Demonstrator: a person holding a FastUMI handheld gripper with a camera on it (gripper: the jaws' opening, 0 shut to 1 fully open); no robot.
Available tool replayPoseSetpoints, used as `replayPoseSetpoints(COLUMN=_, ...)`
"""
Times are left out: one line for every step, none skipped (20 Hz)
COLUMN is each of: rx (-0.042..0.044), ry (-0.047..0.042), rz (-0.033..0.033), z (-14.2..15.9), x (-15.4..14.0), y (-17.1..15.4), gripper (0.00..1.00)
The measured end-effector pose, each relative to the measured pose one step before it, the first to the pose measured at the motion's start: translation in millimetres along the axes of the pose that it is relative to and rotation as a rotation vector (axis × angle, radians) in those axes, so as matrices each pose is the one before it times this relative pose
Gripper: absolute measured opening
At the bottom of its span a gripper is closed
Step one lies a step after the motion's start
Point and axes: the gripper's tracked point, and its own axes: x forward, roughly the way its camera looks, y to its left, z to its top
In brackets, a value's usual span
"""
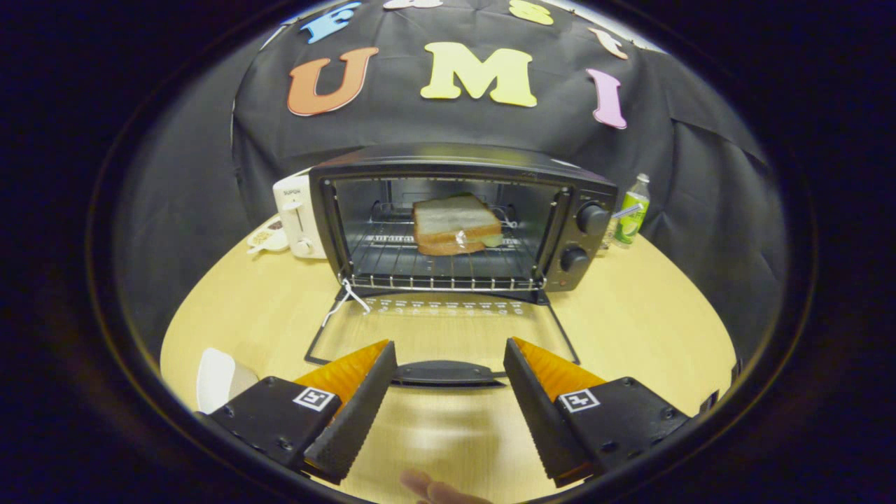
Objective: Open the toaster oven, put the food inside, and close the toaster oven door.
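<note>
A black toaster oven stands on the wooden table with its glass door folded down flat toward me. A sandwich in clear wrap lies on the wire rack inside. The door's dark handle sits just ahead of my fingers, level with their tips. My gripper is open, with nothing between its fingers, and the handle shows in the gap between the tips. A white string hangs at the door's left hinge.
A white toaster and a small plate stand left of the oven. A green bottle stands to its right. A white object lies by the left finger. A fingertip of a person's hand shows below the gripper.
</note>
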Motion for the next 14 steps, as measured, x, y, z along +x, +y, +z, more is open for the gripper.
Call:
replayPoseSetpoints(rx=-0.00922, ry=0.00772, rz=0.00140, z=-3.94, x=-0.07, y=-0.25, gripper=1.00)
replayPoseSetpoints(rx=-0.01068, ry=0.01772, rz=0.01095, z=-6.21, x=1.20, y=1.78, gripper=1.00)
replayPoseSetpoints(rx=-0.00397, ry=0.02034, rz=0.00600, z=-7.24, x=1.98, y=1.15, gripper=1.00)
replayPoseSetpoints(rx=0.00701, ry=0.02395, rz=0.00317, z=-7.32, x=3.43, y=0.20, gripper=1.00)
replayPoseSetpoints(rx=0.01275, ry=0.02484, rz=0.01193, z=-7.38, x=3.90, y=2.45, gripper=1.00)
replayPoseSetpoints(rx=0.01222, ry=0.01976, rz=0.01910, z=-4.89, x=3.69, y=4.28, gripper=1.00)
replayPoseSetpoints(rx=0.00987, ry=0.02714, rz=0.01543, z=-6.71, x=4.53, y=2.82, gripper=1.00)
replayPoseSetpoints(rx=0.00492, ry=0.01417, rz=-0.00535, z=-2.63, x=1.07, y=-0.57, gripper=1.00)
replayPoseSetpoints(rx=0.00026, ry=-0.00685, rz=0.00364, z=2.02, x=2.17, y=1.10, gripper=1.00)
replayPoseSetpoints(rx=0.00590, ry=0.00629, rz=0.00137, z=-1.70, x=1.90, y=-0.38, gripper=1.00)
replayPoseSetpoints(rx=0.00400, ry=0.01113, rz=-0.00356, z=-2.67, x=4.13, y=0.44, gripper=1.00)
replayPoseSetpoints(rx=-0.00002, ry=-0.01725, rz=-0.00335, z=4.22, x=-1.31, y=0.87, gripper=1.00)
replayPoseSetpoints(rx=0.00147, ry=0.00260, rz=-0.00980, z=-0.32, x=1.08, y=-1.02, gripper=1.00)
replayPoseSetpoints(rx=0.00440, ry=-0.00879, rz=-0.00542, z=0.45, x=-0.58, y=-0.16, gripper=0.99)
